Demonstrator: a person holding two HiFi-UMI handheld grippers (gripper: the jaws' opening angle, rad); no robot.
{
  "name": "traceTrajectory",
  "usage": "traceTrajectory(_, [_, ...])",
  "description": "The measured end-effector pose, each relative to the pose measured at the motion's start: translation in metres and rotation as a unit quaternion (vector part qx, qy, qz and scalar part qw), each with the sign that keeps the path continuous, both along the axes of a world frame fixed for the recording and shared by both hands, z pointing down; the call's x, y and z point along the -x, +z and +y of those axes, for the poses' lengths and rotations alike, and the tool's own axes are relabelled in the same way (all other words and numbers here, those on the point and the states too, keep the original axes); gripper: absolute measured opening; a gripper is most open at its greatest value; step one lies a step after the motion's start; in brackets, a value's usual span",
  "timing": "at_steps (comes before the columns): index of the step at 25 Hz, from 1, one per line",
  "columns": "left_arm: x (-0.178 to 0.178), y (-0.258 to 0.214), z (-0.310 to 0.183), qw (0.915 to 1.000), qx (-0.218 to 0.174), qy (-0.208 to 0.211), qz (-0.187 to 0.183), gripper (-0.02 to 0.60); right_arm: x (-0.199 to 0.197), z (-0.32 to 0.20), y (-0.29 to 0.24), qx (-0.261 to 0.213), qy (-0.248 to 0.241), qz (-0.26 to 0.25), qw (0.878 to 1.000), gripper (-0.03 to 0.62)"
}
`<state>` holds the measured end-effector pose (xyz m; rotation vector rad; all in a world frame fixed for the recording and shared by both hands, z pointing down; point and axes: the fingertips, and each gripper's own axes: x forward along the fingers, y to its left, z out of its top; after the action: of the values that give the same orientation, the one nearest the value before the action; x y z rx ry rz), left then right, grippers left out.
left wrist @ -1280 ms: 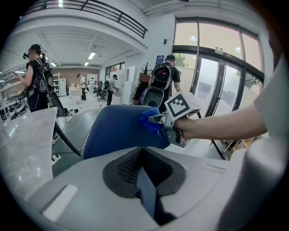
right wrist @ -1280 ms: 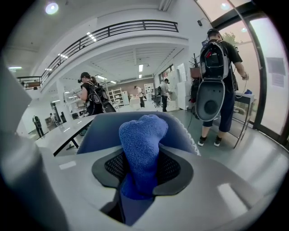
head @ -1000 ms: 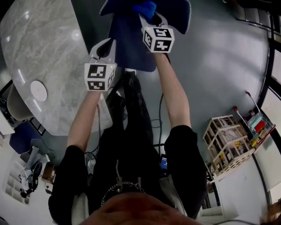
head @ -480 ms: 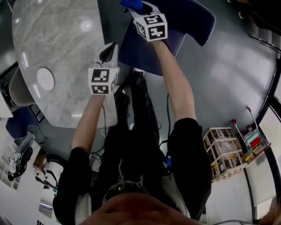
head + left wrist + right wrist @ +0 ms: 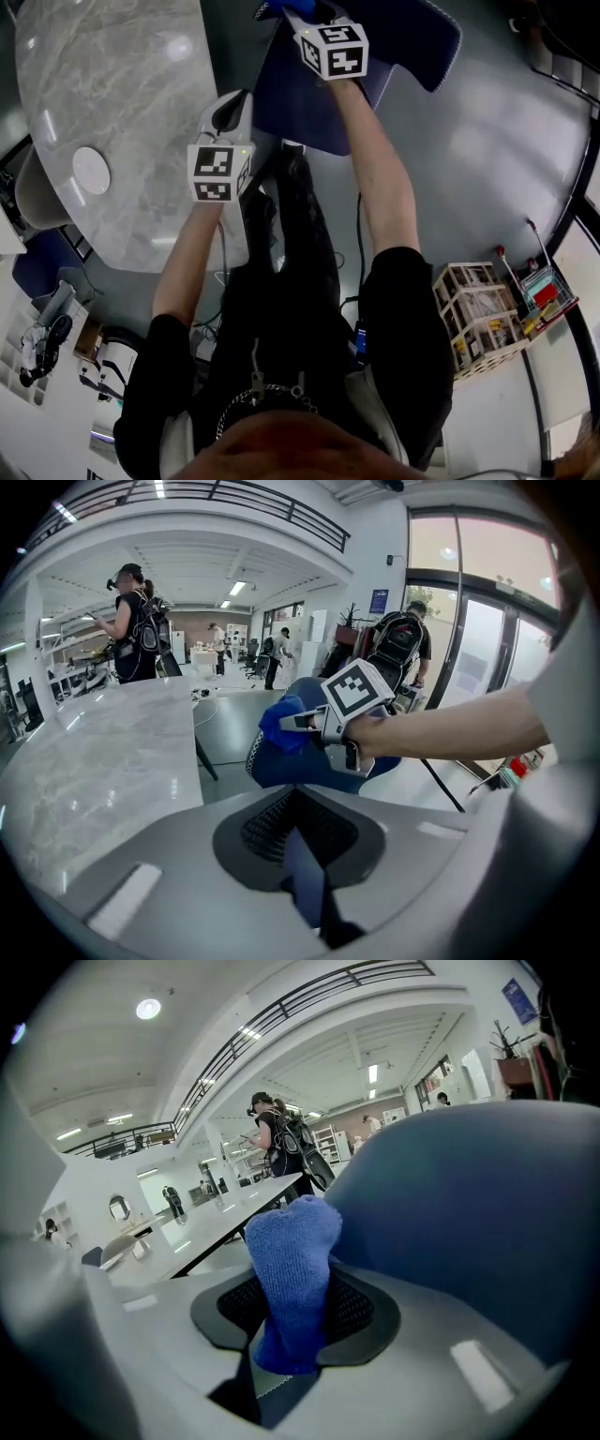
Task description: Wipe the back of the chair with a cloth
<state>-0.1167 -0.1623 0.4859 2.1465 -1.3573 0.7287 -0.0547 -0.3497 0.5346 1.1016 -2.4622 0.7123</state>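
Cloth [image 5: 292,1279] lengthwise along right gripper [image 5: 286,1358]

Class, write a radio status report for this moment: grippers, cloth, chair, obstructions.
Right gripper shut on blue cloth, at top edge of chair back. Left gripper shut, empty, short of the chair back. Marble table off left, not in path.

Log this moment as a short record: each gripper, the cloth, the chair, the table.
right gripper: shut on the blue cloth, held out at the chair
left gripper: jaws together, nothing between them, nearer the person than the right one
blue cloth: bunched, sticking up from the right jaws, by the chair's upper edge; contact unclear
chair: blue, padded, in front of the person
table: grey marble-look top, on the person's left
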Motion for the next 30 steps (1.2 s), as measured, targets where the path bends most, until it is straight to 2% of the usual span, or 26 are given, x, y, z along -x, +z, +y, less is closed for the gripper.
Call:
traceTrajectory(6, [-0.012, -0.002, 0.001, 0.9995, -0.005, 0.031, -0.007, 0.011, -0.027, -0.002, 0.014, 0.016, 0.027, 0.007, 0.999, 0.144])
traceTrajectory(16, [-0.029, 0.009, -0.001, 0.9987, 0.004, 0.051, 0.002, 0.011, -0.076, -0.004, 0.026, 0.015, 0.076, 0.04, 0.996, 0.146])
traceTrajectory(21, [-0.042, 0.013, 0.001, 0.9979, 0.01, 0.063, 0.007, 0.011, -0.102, 0.001, 0.028, 0.006, 0.099, 0.058, 0.993, 0.146])
traceTrajectory(30, [-0.05, 0.016, 0.001, 0.9966, 0.009, 0.081, 0.007, 0.011, -0.162, 0.014, 0.037, 0.019, 0.16, 0.071, 0.984, 0.147])
